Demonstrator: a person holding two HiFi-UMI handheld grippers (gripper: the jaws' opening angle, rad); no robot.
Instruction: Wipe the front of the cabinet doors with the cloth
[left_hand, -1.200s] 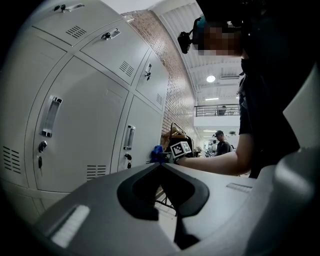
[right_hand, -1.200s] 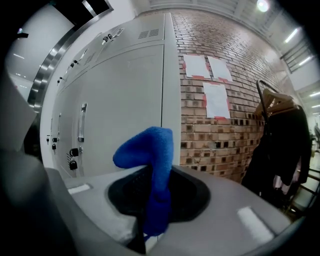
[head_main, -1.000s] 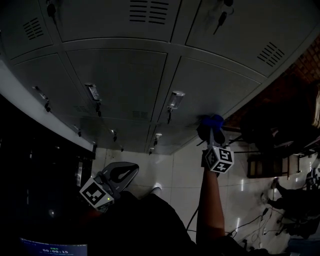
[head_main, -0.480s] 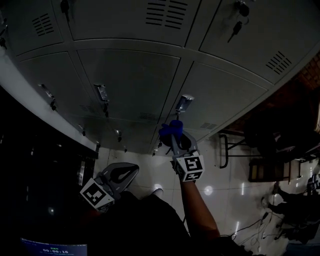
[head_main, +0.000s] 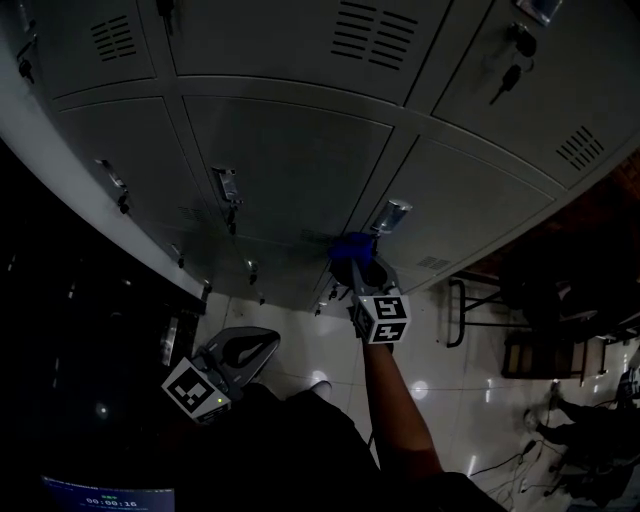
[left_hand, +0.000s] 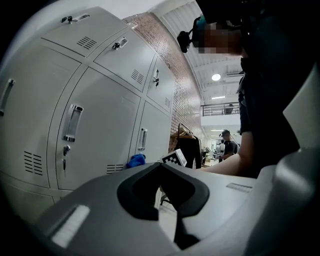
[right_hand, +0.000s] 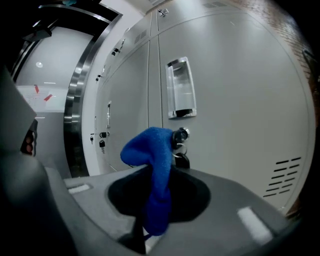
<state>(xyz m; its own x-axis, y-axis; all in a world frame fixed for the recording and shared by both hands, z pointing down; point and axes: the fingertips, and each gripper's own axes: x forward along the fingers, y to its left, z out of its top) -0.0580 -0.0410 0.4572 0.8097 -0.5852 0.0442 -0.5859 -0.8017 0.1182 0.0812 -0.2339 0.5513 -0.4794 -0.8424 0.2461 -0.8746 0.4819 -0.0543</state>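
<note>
Grey metal cabinet doors (head_main: 290, 160) fill the upper head view. The blue cloth (head_main: 350, 246) is pinched in my right gripper (head_main: 356, 262), which is held against a lower door just left of its recessed handle (head_main: 390, 214). In the right gripper view the cloth (right_hand: 150, 145) stands up between the jaws of that gripper (right_hand: 155, 172), in front of a lock with keys (right_hand: 180, 137) on the door (right_hand: 235, 100). My left gripper (head_main: 240, 352) hangs low at the left, away from the doors, shut with nothing in it. From the left gripper (left_hand: 162, 170) the cloth (left_hand: 135, 160) shows against a door.
A dark steel column (right_hand: 75, 100) borders the cabinet on the left. Glossy floor tiles (head_main: 300, 340) lie below, with chairs and dark furniture (head_main: 530, 330) and cables at the right. Other handles and key locks (head_main: 228, 188) stick out of neighbouring doors. A person (left_hand: 230, 145) stands far behind.
My right gripper has carried the cloth leftward across the lower door, from right of the recessed handle to just left of it. The left gripper has stayed put.
</note>
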